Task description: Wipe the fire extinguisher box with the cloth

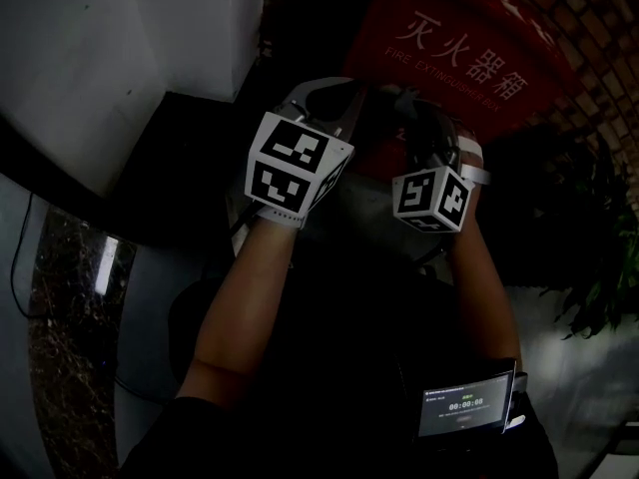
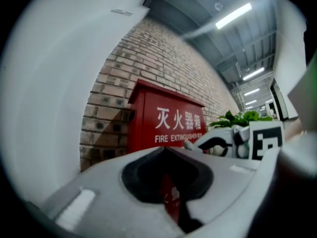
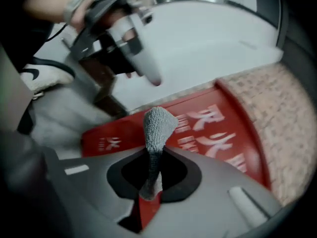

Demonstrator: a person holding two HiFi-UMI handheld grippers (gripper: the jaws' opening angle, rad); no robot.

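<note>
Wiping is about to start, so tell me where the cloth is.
In the right gripper view, the cloth is pinched in the right gripper, its bunched end sticking up in front of the red box.

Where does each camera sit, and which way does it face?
Head view: on the person's head, looking down at forearms, left hand-held gripper, right hand-held gripper and box.
Left gripper view: on the left one, facing the box along shut jaws; the right one shows.
Right gripper view: on the right one, facing the box along jaws shut on cloth; the left one shows.
All share the box.
</note>
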